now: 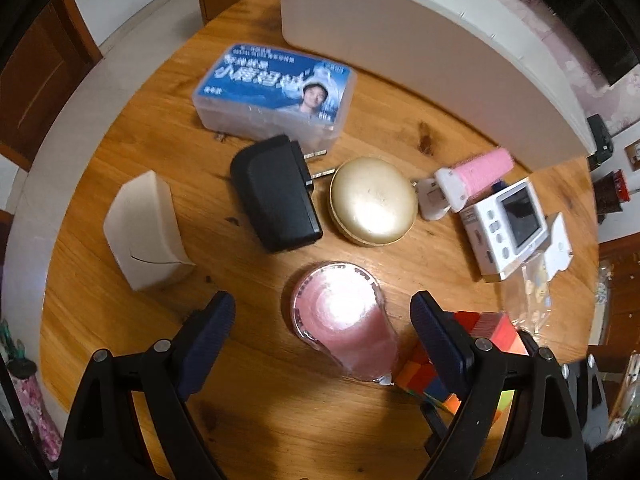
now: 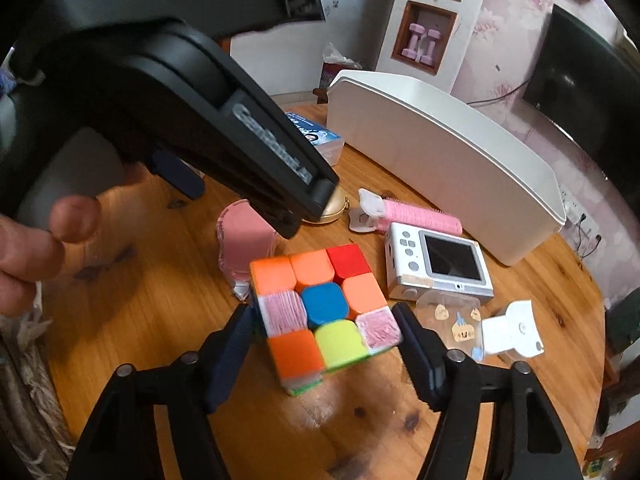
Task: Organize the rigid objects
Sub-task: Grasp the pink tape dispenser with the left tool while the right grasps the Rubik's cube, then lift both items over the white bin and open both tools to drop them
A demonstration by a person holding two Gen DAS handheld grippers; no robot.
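A round wooden table (image 1: 248, 408) carries loose objects. My left gripper (image 1: 322, 320) is open, its jaws either side of a clear pink tub (image 1: 344, 320) without touching it. My right gripper (image 2: 322, 334) is open around a colourful puzzle cube (image 2: 324, 312), pads close to its sides; whether they touch is unclear. The cube also shows in the left wrist view (image 1: 496, 328). A black charger (image 1: 276, 196), gold round case (image 1: 372, 200), blue-labelled clear box (image 1: 276, 88), white camera (image 2: 436, 264) and pink roller (image 2: 420, 214) lie around. A long white bin (image 2: 440, 160) stands at the back.
A white paper carton (image 1: 146, 232) stands left of the charger. A clear sticker bag with a white tab (image 2: 516, 328) lies right of the cube. The left gripper's body (image 2: 180, 92) fills the upper left of the right wrist view. The table edge curves nearby on the left.
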